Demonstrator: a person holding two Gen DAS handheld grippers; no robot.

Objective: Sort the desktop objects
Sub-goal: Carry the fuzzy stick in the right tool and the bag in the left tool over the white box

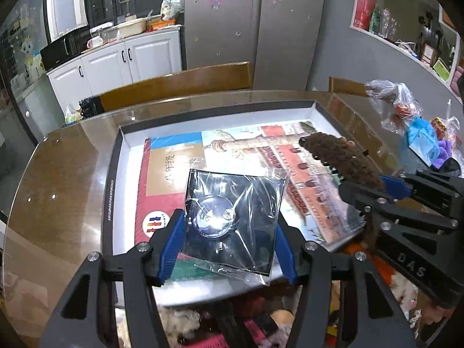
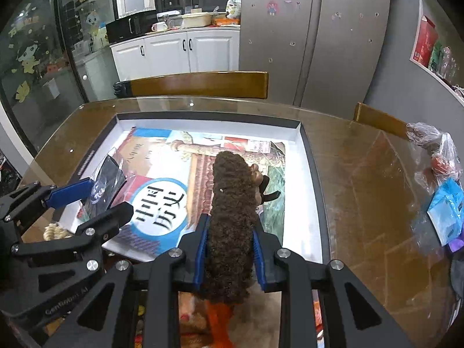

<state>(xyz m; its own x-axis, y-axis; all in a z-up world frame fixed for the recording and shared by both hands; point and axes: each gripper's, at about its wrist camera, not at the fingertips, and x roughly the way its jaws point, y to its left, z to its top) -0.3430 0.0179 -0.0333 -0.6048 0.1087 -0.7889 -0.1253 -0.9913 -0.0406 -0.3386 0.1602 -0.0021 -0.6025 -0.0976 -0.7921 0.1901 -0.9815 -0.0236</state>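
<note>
My left gripper (image 1: 229,226) is shut on a black square item in a clear plastic sleeve (image 1: 235,220), held over the white box tray (image 1: 127,139). It also shows at the left of the right wrist view (image 2: 105,191). My right gripper (image 2: 230,232) is shut on a brown curly plush toy (image 2: 230,217), held above the tray (image 2: 304,156); the toy also shows in the left wrist view (image 1: 342,156). Two books lie flat in the tray: a red and tan one (image 1: 165,174) and a picture-cover one (image 1: 301,168).
The tray sits on a glass-topped wooden table (image 1: 63,174). Plastic bags with small items (image 1: 411,121) lie at the right. Soft toys and clutter (image 1: 261,324) lie below the tray's near edge. A wooden chair back (image 2: 200,85) stands behind the table.
</note>
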